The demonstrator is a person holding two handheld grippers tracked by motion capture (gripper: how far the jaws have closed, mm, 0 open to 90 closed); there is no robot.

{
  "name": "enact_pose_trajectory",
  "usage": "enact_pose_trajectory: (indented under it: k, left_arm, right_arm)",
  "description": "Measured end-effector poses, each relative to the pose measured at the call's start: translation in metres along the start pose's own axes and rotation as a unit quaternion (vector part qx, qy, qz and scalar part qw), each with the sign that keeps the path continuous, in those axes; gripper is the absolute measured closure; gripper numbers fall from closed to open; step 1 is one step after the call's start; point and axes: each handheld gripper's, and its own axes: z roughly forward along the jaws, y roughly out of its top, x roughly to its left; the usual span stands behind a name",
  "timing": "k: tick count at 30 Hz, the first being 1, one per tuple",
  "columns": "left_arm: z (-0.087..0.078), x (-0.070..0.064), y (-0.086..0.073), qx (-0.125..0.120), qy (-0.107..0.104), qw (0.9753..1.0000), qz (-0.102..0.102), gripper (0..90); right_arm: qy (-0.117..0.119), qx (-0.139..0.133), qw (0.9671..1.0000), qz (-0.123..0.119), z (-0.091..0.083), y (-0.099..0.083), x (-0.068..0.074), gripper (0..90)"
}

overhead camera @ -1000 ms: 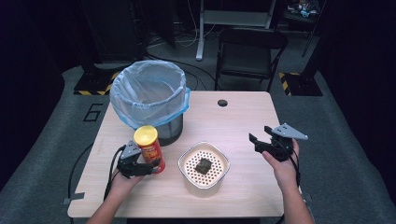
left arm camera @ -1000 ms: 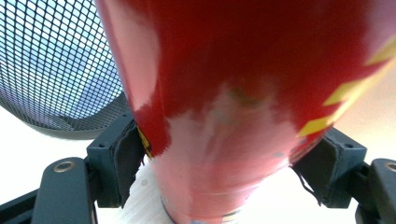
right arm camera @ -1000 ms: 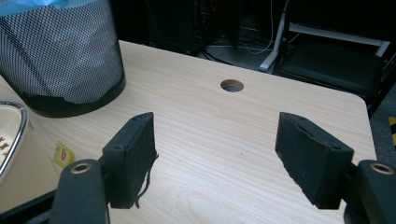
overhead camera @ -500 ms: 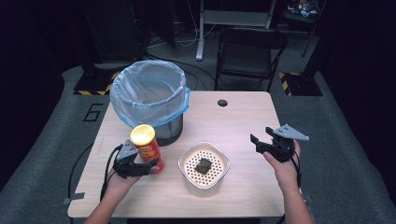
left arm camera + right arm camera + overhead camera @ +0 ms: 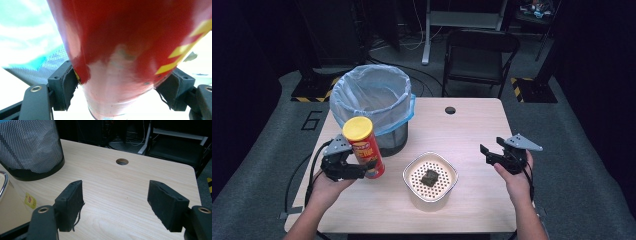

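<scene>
A red chip can (image 5: 364, 148) with a yellow lid is held tilted above the table's left side, beside the mesh bin (image 5: 372, 107). My left gripper (image 5: 358, 168) is shut on its lower part; the left gripper view has the red can (image 5: 120, 50) clamped between both black pads (image 5: 66, 85). Over the table's right side my right gripper (image 5: 498, 156) is held open with nothing in it, and the right gripper view (image 5: 115, 205) has bare wood between its jaws. A white perforated bowl (image 5: 430, 180) holding a dark lump (image 5: 429, 176) sits at the front centre.
The bin, lined with a blue bag (image 5: 371, 95), stands at the table's back left; its mesh wall (image 5: 30, 147) also appears in the right gripper view. A cable hole (image 5: 450, 110) lies at the back centre. A black chair (image 5: 479, 55) stands behind the table.
My left gripper has lifted the chip can off the table and tilted it, moving slightly toward the bin. The right gripper has stayed about where it was.
</scene>
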Motion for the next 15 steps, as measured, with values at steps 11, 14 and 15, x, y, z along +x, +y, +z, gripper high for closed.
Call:
enact_pose_trajectory:
  k: [11, 14, 15]
  left_arm:
    - [-0.04, 0.001, 0.07, -0.014, -0.009, 0.9999, -0.002, 24.0]
    - [-0.049, 0.004, 0.09, -0.012, -0.009, 0.9999, -0.002, 23.9]
    - [-0.05, 0.005, 0.094, -0.013, -0.008, 0.9999, -0.002, 23.9]
  right_arm:
    - [0.002, 0.008, 1.0, 0.0, 0.003, -0.003, 0.001, 28.2]
    - [0.002, 0.011, 0.9999, 0.0, 0.004, -0.004, 0.001, 28.2]
    - [0.0, 0.012, 0.9999, 0.001, 0.004, -0.005, 0.001, 28.2]
